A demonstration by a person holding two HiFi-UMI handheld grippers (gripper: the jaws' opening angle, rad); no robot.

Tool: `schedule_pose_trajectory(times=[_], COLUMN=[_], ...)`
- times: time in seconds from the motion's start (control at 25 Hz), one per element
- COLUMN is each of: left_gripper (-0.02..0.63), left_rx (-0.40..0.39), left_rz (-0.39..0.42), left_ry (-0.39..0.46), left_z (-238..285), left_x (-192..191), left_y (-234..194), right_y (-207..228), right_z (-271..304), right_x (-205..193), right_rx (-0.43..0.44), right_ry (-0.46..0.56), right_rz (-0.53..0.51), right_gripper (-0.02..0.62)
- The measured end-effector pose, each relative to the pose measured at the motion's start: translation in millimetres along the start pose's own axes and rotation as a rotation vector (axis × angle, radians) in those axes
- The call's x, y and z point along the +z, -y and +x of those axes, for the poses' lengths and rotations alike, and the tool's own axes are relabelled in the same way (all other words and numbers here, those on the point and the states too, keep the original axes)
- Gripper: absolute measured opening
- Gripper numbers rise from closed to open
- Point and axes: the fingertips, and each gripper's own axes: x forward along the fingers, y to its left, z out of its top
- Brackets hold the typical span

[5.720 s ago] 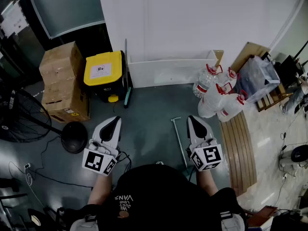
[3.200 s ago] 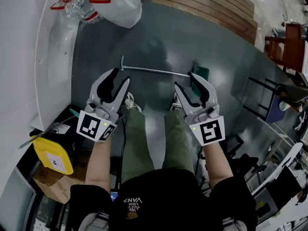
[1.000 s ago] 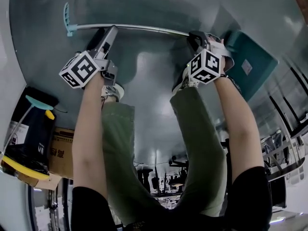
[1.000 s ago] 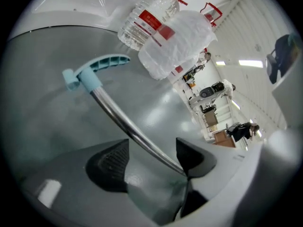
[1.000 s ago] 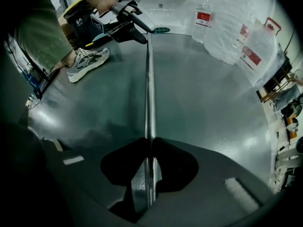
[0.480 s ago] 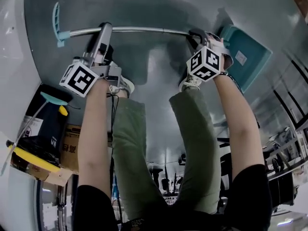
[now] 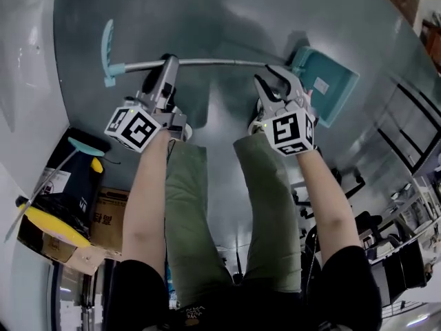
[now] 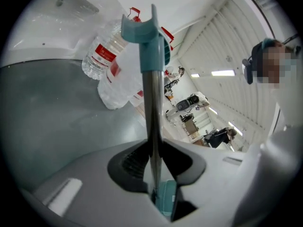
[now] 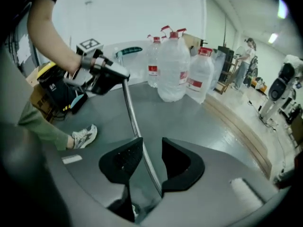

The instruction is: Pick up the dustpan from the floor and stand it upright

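The dustpan has a long metal handle, a teal pan at the right and a teal grip end at the left. My left gripper is near the grip end, its jaws closing with the pads pressing on the handle. In the left gripper view the teal end points away. My right gripper is close to the pan. Its jaws are opening, and the handle runs loosely through the gap.
Several large water bottles stand by the white wall. A yellow-lidded black box and a cardboard box lie at the lower left. Chair and desk legs fill the right side. The person's shoe is near the handle.
Both grippers have come up from the floor with the handle. The left jaws have shut on it. The right jaws have spread wider around it.
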Motion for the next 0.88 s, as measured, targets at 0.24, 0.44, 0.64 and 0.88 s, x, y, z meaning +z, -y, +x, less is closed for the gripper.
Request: schedule_pose_trajectory(times=[0.24,0.44,0.64,0.88], left_gripper=[0.14,0.14,0.14,0.14], left_rx=[0.025,0.026,0.038,0.097], left_rz=[0.075,0.172,0.255,0.303], left_ry=[0.04,0.082,0.105,0.126], left_z=[-28.8,-54.3,-84.0,-134.3], left_x=[26.9,59.1,92.4,127.3], left_y=[44.5,78.2,94.1,81.9], right_y=[8.3,15.8,5.4,-25.5], right_z=[-88.3,-146.0,-180.4,-203.6], right_x=[91.9,153.6,197.8,260.7], right_rx=[-0.089,-0.144,-0.143,-0.104], right_ry=[0.141,0.272,0.334,0.411], right_rz=[0.086,0.118,0.115,0.166], right_gripper=[0.106,0.106,0.106,0.106])
